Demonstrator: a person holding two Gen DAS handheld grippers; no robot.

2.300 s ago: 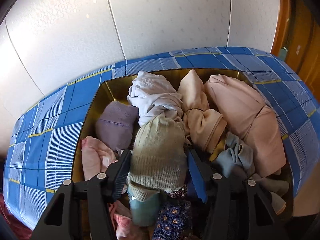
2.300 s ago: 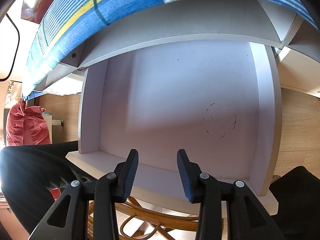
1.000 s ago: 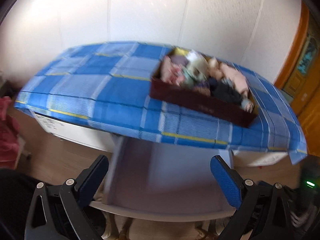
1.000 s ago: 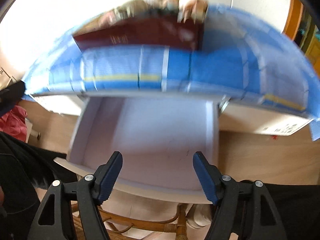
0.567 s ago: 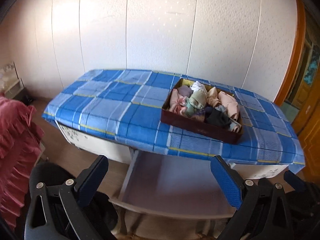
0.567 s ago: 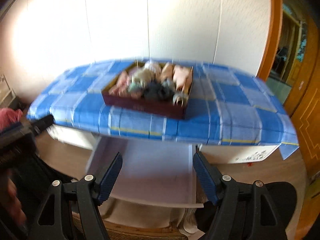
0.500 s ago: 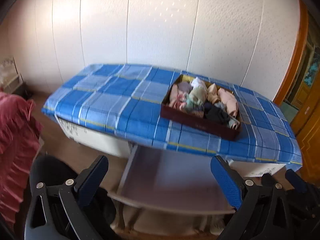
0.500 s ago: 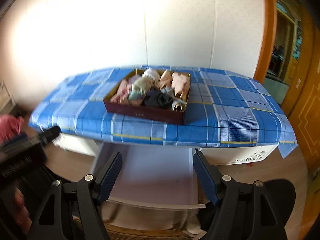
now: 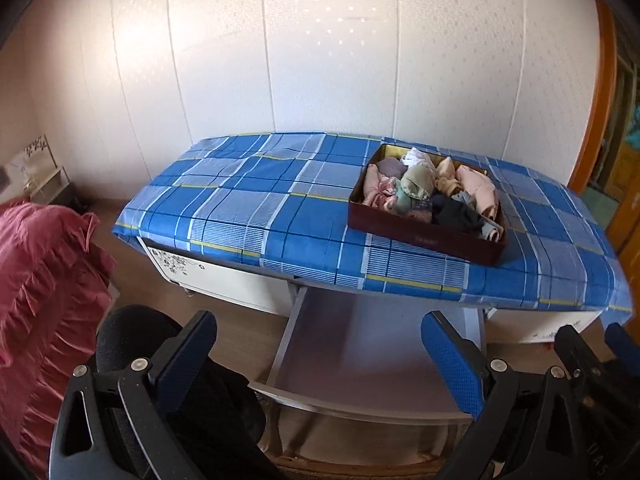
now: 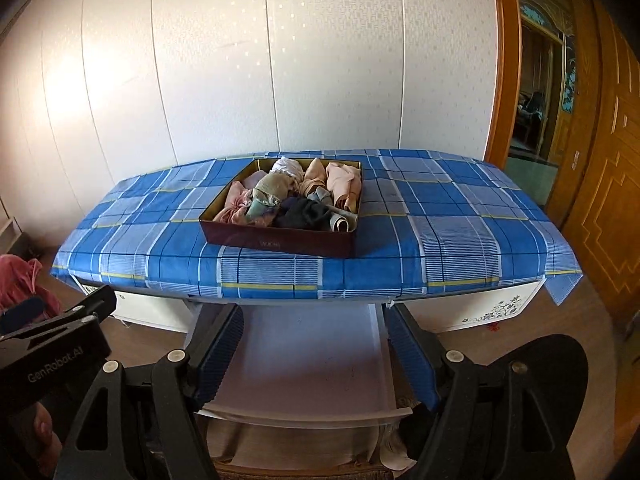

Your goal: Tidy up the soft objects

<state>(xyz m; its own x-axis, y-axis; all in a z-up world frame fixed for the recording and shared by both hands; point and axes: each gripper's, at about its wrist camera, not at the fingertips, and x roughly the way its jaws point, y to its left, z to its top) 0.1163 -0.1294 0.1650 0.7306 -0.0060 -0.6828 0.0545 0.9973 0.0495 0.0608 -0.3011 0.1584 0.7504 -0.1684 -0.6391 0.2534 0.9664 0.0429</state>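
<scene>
the dark red box [image 10: 280, 242] sat on the blue checked tablecloth [image 10: 440, 240], already packed with rolled soft clothes [image 10: 292, 196], so the sorting looked all but finished. both the left gripper [image 9: 320, 352] and the right gripper [image 10: 316, 356] hung back wide apart and empty, the right one's jaws having just been opening. an empty white drawer [image 10: 304, 360] stood pulled out below, perhaps left to shut, with a red cloth [image 9: 40, 280] off to the left and nothing blocking the way.

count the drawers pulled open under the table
1. The open drawer sticks out below the middle of the checked tablecloth, under the box of soft items; others may be hidden by the cloth.
</scene>
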